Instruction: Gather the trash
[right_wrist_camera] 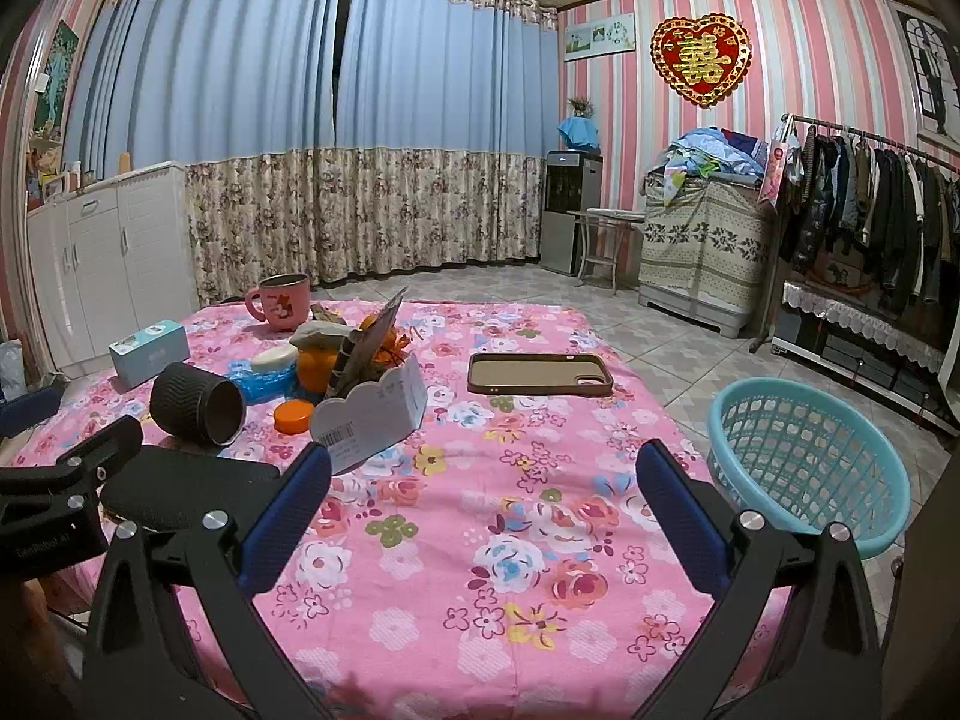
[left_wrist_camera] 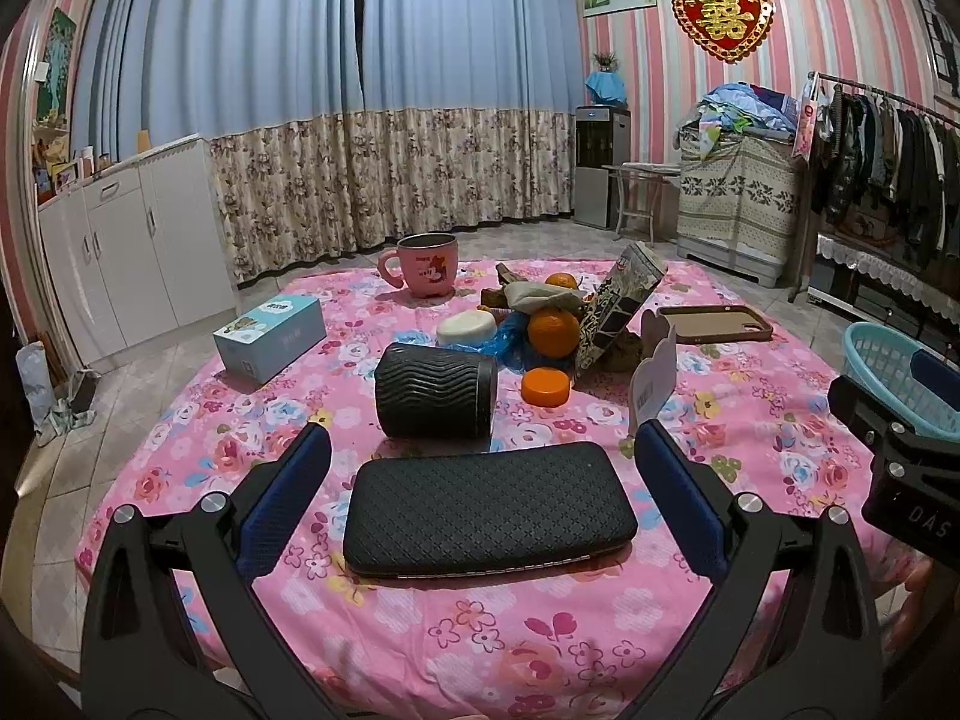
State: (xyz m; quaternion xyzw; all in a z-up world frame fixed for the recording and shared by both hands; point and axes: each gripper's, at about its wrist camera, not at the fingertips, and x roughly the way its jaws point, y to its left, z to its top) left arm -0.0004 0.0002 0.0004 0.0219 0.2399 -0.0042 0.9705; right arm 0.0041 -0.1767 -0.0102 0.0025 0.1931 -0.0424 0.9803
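A pile of trash sits mid-table: a crumpled blue plastic bag (left_wrist_camera: 510, 343), a torn patterned carton (left_wrist_camera: 618, 306), a white paper tag (left_wrist_camera: 651, 381), an orange lid (left_wrist_camera: 545, 387), wrappers (left_wrist_camera: 540, 295) and oranges (left_wrist_camera: 553, 331). The pile also shows in the right wrist view (right_wrist_camera: 336, 360), with the tag (right_wrist_camera: 372, 420) nearest. A light blue basket (right_wrist_camera: 807, 462) stands off the table's right side; its edge shows in the left wrist view (left_wrist_camera: 894, 378). My left gripper (left_wrist_camera: 480, 462) is open, either side of a black case (left_wrist_camera: 489, 510). My right gripper (right_wrist_camera: 483, 480) is open over bare tablecloth.
On the pink floral tablecloth (right_wrist_camera: 510, 540) lie a black ribbed cup on its side (left_wrist_camera: 435, 390), a pink mug (left_wrist_camera: 426, 264), a blue tissue box (left_wrist_camera: 270, 336), a white round tub (left_wrist_camera: 467, 327) and a brown phone case (right_wrist_camera: 540, 373). White cabinets (left_wrist_camera: 120, 252) stand left, a clothes rack (right_wrist_camera: 870, 222) right.
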